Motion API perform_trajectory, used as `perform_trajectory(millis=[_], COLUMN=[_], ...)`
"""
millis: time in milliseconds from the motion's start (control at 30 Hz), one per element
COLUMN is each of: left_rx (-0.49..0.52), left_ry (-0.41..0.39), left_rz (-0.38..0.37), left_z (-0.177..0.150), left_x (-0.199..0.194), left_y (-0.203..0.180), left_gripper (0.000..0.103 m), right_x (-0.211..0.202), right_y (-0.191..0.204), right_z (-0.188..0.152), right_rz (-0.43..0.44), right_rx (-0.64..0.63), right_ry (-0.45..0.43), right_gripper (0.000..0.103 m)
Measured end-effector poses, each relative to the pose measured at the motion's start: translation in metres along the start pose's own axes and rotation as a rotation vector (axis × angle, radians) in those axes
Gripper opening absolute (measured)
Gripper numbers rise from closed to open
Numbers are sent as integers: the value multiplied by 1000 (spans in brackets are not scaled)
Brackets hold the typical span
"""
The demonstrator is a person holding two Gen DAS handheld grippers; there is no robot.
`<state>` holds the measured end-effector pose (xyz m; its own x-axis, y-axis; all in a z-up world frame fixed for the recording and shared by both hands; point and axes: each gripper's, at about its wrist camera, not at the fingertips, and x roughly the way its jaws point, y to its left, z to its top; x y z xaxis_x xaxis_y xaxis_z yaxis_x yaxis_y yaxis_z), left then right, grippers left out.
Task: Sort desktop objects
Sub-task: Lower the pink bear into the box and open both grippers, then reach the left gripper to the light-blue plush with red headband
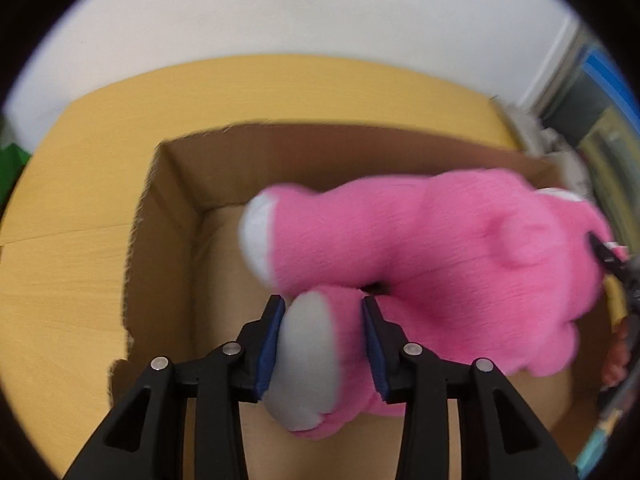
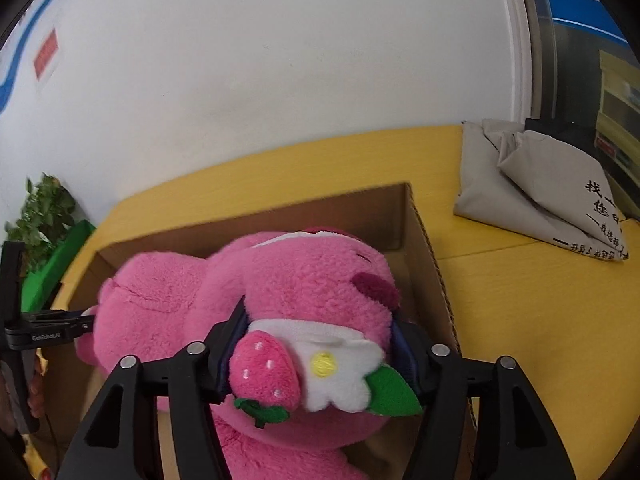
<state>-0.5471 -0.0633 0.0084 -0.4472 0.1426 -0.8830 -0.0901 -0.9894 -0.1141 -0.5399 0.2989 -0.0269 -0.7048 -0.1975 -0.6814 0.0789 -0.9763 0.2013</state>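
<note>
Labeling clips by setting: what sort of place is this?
Probably an office or workroom: a yellow wood-look desk against a plain white wall, a cardboard box on it, and glass partitions with blue stripes beside.

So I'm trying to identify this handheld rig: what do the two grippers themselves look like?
Both look alike. The left gripper has matte black plastic fingers with triangular cutouts, round silver pivot pins and dark blue ribbed pads. The right gripper shows the same black linkages, silver pins and blue pads. Seen from the right wrist view, the left one carries small white lettering on its side. No cables or sleeves are visible.
</note>
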Motion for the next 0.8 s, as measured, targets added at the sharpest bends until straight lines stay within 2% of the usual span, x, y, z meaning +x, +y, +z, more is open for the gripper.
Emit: perform_trajectory(millis=[67, 167, 233, 267, 300, 333, 433, 500, 533, 600, 667, 800], left_rx=[7, 41, 125, 163, 195, 228, 292, 283, 266, 266, 255, 219], left_ry=[-12, -37, -54, -55, -37, -19, 95, 148, 173, 175, 177, 195], left_rz=[-13, -8, -39, -67, -80, -92, -90, -97, -104, -76, -110, -116], left_z=[-4, -12, -32, -41, -54, -68, -100, -116, -126, -138, -149, -174], left_x=[-8, -30, -62, -75, -80, -85, -71, -62, -60, -61, -69, -85], left_y=[3, 3, -5, -6, -10, -15, -19, -16, -9, -5, -3, 0], left_gripper=[41, 40, 41, 46, 48, 48, 48, 48, 48, 45, 45, 43], right_x=[-10, -26, -45, -60, -75, -88, -92, -79, -73, -69, -75, -89], right_y=[-1, -4, -1, 2, 5, 14, 26, 23, 21, 17, 15, 21], right_z=[1, 2, 0, -3, -6, -17, -55, -80, -90, -107, -111, -124], right_rz=[9, 25, 69, 110, 150, 183, 190, 157, 134, 108, 94, 75], right_rx=[-6, -17, -54, -89, -125, -216, -376, -384, -383, -377, -338, -329], right_ry=[-2, -6, 7, 22, 37, 76, 217, 318, 353, 402, 408, 428], right_gripper=[85, 93, 98, 100, 100, 100, 99, 94, 88, 87, 87, 87])
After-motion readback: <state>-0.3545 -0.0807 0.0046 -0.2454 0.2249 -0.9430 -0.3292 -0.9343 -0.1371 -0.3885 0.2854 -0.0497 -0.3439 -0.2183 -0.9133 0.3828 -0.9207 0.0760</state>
